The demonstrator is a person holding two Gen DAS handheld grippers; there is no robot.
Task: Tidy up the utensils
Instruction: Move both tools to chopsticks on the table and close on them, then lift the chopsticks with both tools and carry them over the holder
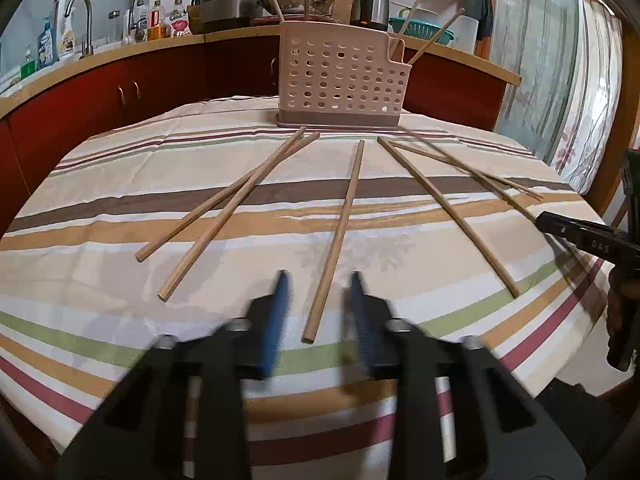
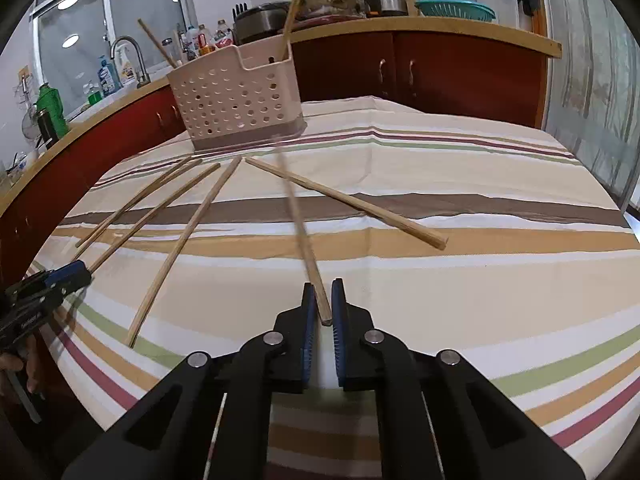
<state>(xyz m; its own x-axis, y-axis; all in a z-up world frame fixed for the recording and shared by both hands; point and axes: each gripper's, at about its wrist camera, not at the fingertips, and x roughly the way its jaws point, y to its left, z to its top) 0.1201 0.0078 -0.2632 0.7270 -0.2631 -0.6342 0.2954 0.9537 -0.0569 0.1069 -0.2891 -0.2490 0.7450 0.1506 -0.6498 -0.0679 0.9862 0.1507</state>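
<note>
The surface (image 1: 120,208) under its striped beige, brown and green cloth carries everything. At its far edge stands the landmark, a pale pink perforated plastic utensil caddy (image 1: 340,80) with a few wooden chopsticks already upright inside — sorted, by the look of it. Fanning out from the caddy's base toward the cameras lie the loose wooden chopsticks (image 1: 236,200), thin ends nearest the caddy, probably spread so each can be taken singly.

The right gripper (image 2: 321,304) has its blue pads clamped on the thick near end of one wooden chopstick (image 2: 304,236), whose far tip points at the caddy; it looks blurred and lifted — seemingly gripped at the end so it can be tipped upright into a compartment.

The left gripper (image 1: 318,304) straddles the near end of the middle chopstick (image 1: 340,232) in front of the caddy, its pads not yet touching.
</note>
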